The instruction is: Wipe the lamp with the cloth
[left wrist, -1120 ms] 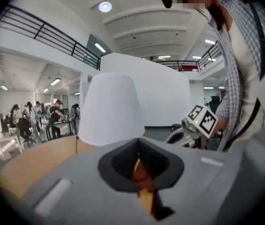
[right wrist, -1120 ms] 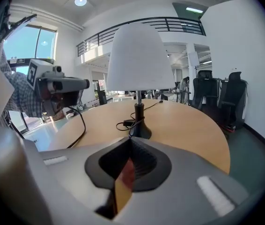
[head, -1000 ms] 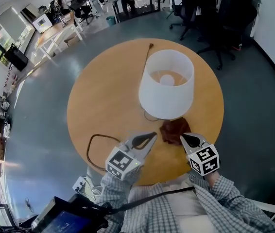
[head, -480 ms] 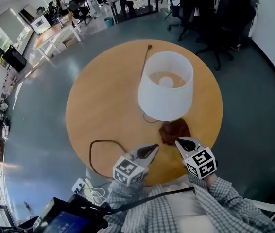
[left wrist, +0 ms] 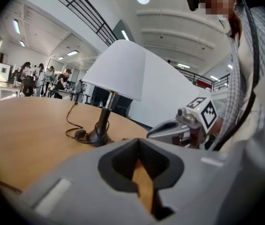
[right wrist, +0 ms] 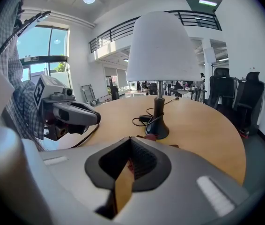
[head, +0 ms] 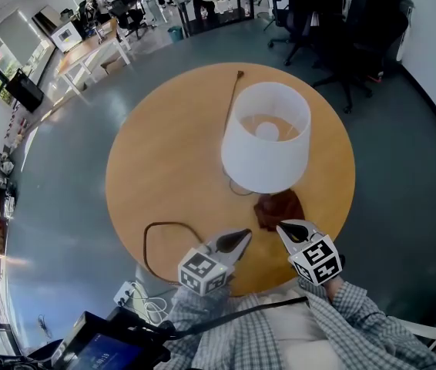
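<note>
A lamp with a white shade stands on the round wooden table; its dark base shows in the right gripper view. A dark red cloth lies crumpled on the table by the base, on my side. My right gripper is shut and empty, its tip just short of the cloth's near edge. My left gripper is shut too, holds nothing, and hovers left of the cloth near the table's front edge. In the left gripper view the shade rises ahead and the right gripper sits to the right.
The lamp's brown cable loops over the table's front left and drops to a power strip on the floor. Another stretch of cord runs off the far edge. Office chairs stand beyond the table at the back right.
My left gripper has sunk and drawn back toward the table's near edge, rolling a little. The right gripper has shifted slightly left and nearer. The cloth and lamp have not moved.
</note>
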{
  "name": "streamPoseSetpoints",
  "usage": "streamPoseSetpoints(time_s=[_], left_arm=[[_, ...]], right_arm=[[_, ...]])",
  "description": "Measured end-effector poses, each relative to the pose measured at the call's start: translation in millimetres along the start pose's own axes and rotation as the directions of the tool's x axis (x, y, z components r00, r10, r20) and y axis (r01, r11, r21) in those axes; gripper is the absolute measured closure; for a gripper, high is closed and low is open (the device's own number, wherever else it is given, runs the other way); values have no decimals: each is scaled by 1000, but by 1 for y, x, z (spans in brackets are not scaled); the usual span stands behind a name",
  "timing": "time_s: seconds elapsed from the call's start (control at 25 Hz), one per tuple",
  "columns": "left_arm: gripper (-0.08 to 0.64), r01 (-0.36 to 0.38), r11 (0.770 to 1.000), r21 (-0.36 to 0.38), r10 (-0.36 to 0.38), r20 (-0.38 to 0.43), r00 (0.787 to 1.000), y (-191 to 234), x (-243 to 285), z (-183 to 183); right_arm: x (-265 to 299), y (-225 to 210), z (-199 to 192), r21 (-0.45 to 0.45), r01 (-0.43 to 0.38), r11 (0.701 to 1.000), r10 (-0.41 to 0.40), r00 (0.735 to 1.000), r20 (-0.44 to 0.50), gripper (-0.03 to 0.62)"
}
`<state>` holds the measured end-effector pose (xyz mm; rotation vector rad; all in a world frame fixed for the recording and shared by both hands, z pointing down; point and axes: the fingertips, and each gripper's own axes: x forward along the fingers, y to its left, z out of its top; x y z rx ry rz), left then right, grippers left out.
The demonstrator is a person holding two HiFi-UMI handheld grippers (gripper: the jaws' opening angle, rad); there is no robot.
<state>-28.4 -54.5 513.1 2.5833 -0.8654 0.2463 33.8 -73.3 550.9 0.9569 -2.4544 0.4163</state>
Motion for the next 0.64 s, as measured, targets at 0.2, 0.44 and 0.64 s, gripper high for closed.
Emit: streamPoseSetpoints(time_s=[0.2, 0.44, 0.64], left_arm=[[555, 1, 1000, -2, -1, -7, 1000, 0, 2, 0], [555, 8, 1000, -4, -8, -20, 1000, -1, 3, -3], [555, 9, 1000, -9, -9, -26, 1000, -2, 0, -6]], right_arm=[[2, -4, 1, 7, -4, 1000, 4, 1000, -2, 588], [2, -13, 0, 2, 11, 1000, -11, 1000, -16, 588], [0, -15, -1, -6, 19, 1000, -20, 999, -25, 588]])
